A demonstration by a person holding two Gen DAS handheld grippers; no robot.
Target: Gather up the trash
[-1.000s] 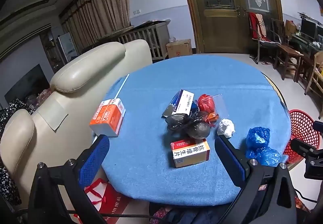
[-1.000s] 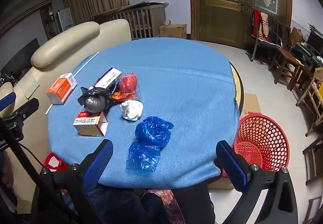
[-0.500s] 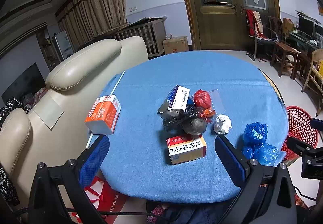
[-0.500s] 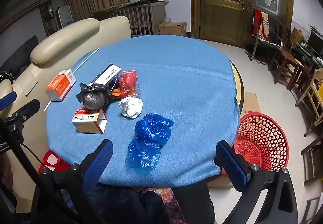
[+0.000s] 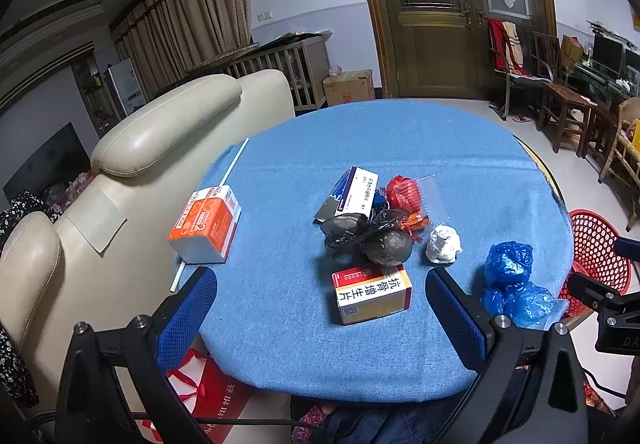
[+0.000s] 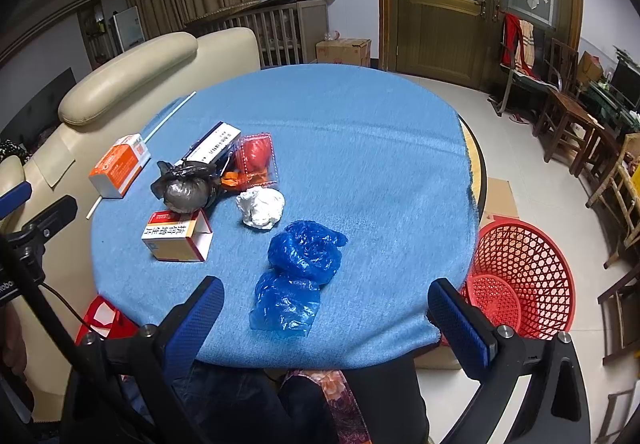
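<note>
You have one round tabletop point(image 5: 400, 140) under a blue cloth, one cream sofa point(image 5: 160, 132) pressed against its left side, and one red mesh basket point(image 6: 524, 272) on the floor off the right edge, just beside the tabletop.

On the cloth you have three cartons: an orange and white box point(image 5: 206, 224) near the left edge, an orange and white box with Chinese print point(image 5: 372, 294) nearest you, and a blue and white box point(image 5: 356, 190) further back. There are two crumpled blue plastic bags point(image 6: 300, 272) touching each other at the near right, one knotted black bag point(image 5: 376, 238) in the middle touching the printed box, one red item in a clear wrapper point(image 5: 404, 192) behind it, and one white paper wad point(image 5: 442, 244) between the black bag and the blue bags. One thin white straw point(image 5: 234, 162) runs along the left edge past the first box.

Nothing sits between your tools and the trash; a red gift bag point(image 5: 208, 392) lies on the floor below the near left rim.

Your left tool point(image 5: 320, 308) hangs above the near edge, released, its blue pads point(image 5: 188, 316) spread wide and framing the printed box without touching it. Your right tool point(image 6: 324, 320) is likewise released and empty, pointed over the near edge with the blue bags between its fingers, apart from them.
</note>
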